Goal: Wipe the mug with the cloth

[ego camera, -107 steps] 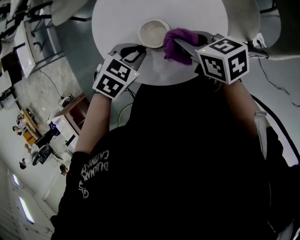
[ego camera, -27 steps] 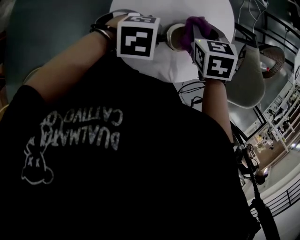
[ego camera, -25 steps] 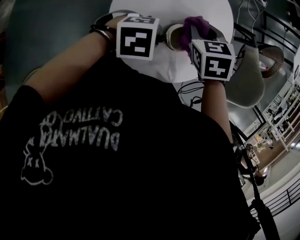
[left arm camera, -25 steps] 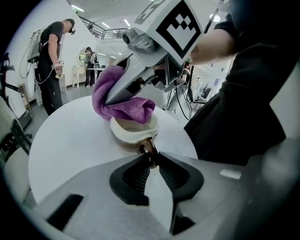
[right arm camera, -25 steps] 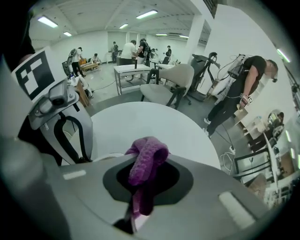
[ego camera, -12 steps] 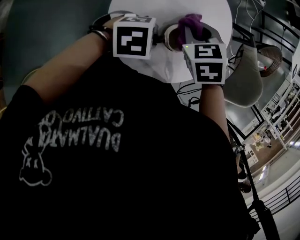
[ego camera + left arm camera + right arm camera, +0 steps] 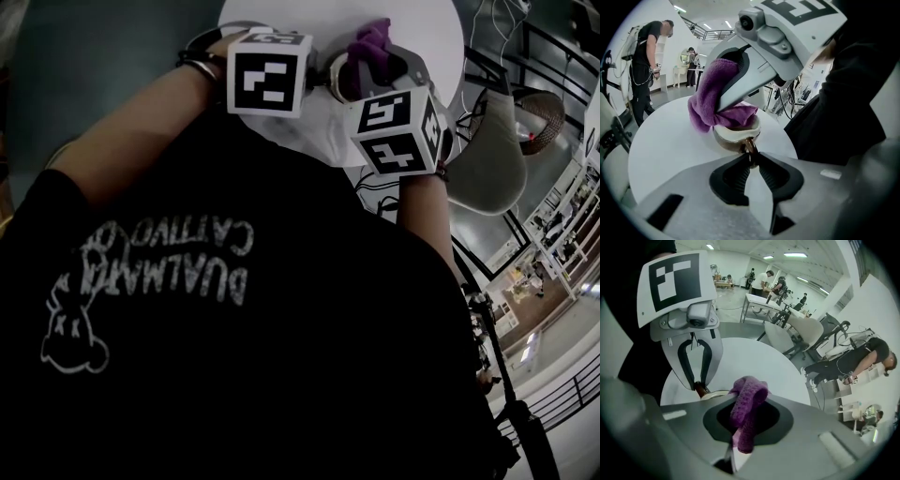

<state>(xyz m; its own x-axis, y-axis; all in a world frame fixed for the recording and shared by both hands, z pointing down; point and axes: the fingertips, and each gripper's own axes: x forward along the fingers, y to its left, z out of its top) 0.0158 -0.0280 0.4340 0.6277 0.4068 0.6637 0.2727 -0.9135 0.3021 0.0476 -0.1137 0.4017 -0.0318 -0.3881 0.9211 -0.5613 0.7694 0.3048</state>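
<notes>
A cream mug (image 7: 736, 135) with a brown handle (image 7: 750, 146) stands on the round white table (image 7: 665, 145). My left gripper (image 7: 751, 157) is shut on that handle. A purple cloth (image 7: 711, 101) is pinched in my right gripper (image 7: 743, 401), which comes down from above and presses the cloth onto the mug's rim and into its mouth. In the right gripper view the cloth (image 7: 747, 408) fills the jaws, and the mug's rim (image 7: 712, 393) shows just beyond, under the left gripper (image 7: 697, 380). From the head view, both marker cubes hide most of the mug (image 7: 339, 77); the cloth (image 7: 368, 42) pokes out above.
The table's near edge (image 7: 309, 141) lies close to my body. A grey chair (image 7: 487, 159) stands to the right of the table. People stand farther off in the room (image 7: 647, 70), near desks (image 7: 759, 301).
My right gripper has rolled about its own axis and shifted a little left over the mug, dragging the cloth round the rim. The left gripper and the mug have stayed put.
</notes>
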